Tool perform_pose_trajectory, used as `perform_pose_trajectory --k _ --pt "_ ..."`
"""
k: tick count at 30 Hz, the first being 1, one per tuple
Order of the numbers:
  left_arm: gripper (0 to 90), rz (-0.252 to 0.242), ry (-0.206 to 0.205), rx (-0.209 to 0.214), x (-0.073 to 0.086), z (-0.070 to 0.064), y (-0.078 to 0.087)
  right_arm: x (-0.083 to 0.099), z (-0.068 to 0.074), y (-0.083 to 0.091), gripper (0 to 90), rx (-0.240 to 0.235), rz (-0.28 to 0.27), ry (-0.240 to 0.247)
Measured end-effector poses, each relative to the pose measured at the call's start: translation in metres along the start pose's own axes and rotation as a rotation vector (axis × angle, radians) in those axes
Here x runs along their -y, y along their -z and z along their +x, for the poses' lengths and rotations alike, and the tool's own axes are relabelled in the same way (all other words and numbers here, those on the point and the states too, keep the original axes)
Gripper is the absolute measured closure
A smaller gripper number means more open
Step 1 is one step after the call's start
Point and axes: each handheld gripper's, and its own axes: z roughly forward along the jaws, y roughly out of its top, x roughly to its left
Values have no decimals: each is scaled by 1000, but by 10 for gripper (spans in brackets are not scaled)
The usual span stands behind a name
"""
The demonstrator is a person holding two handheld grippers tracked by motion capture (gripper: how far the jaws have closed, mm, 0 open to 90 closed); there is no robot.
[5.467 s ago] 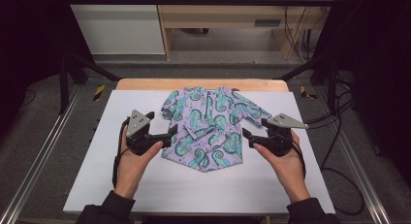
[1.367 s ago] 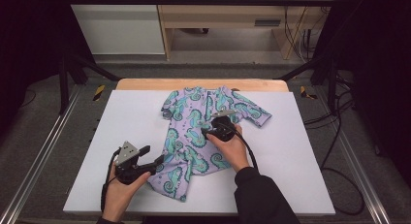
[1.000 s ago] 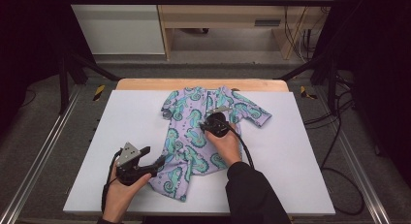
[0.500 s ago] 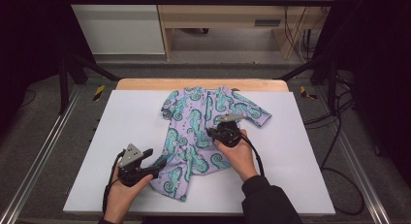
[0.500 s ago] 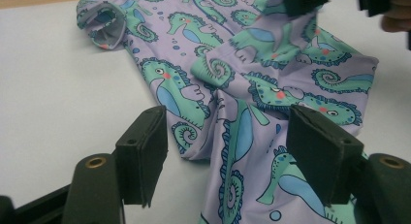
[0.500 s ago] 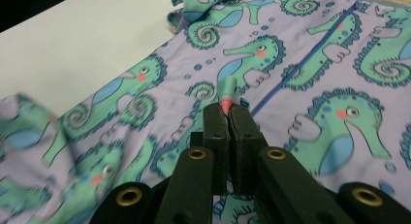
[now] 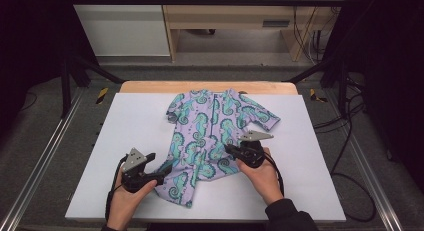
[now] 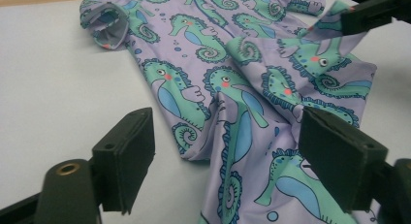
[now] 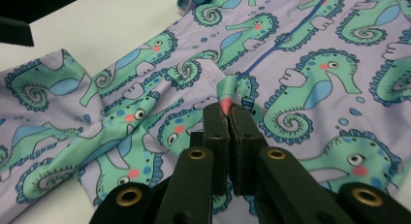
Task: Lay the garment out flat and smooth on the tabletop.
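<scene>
While clamped on a small raised pinch of suit (image 9: 228, 90) fabric, right gripper (image 9: 227, 107) with jaws pressed together, a peak of lilac cloth pinned between the tips in the right gripper view. Seen from the high view, right gripper (image 7: 234, 150) at the suit's (image 7: 210, 136) right edge near its lower half, grey plate on top, held by the right hand (image 7: 261, 172), a dark sleeve (image 7: 290, 218) behind it at the near edge. Left gripper (image 7: 165, 167) at the near left, held by the left hand (image 7: 127, 198), jaws apart and reaching onto the suit's near left part. From the left gripper view, left gripper (image 8: 232, 151) spread wide, one jaw over bare table (image 8: 53, 83), the other over rumpled fabric, nothing gripped between them; whether the jaws touch the cloth cannot be told. Suit (image 8: 252, 73) lilac with green and blue seahorses, lying along the middle of the white table (image 7: 120, 121), collar end far, leg end near. Short sleeves out to left and right at the far end, the left one curled open. Lower half folded and creased, narrower than the top, slanting toward the near left. Dark zip line down the middle of the chest. Wooden strip (image 7: 150, 87) along the table's far edge, grey floor (image 7: 45, 136) around, a wooden cabinet (image 7: 235, 16) beyond.
</scene>
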Motion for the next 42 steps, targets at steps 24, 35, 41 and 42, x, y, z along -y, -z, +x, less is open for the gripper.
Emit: perform_pose_trajectory --k 24,35,41,42 --pt "186 34 -18 -7 6 -2 0 63 0 79 875 -1 -40 8" --pt "216 55 -29 -8 10 -7 1 84 7 103 874 9 -38 30" --pt "222 59 -30 -6 13 -7 3 92 11 110 874 4 -36 28" --pt "223 59 -30 -6 13 -7 3 94 12 110 874 6 -30 30"
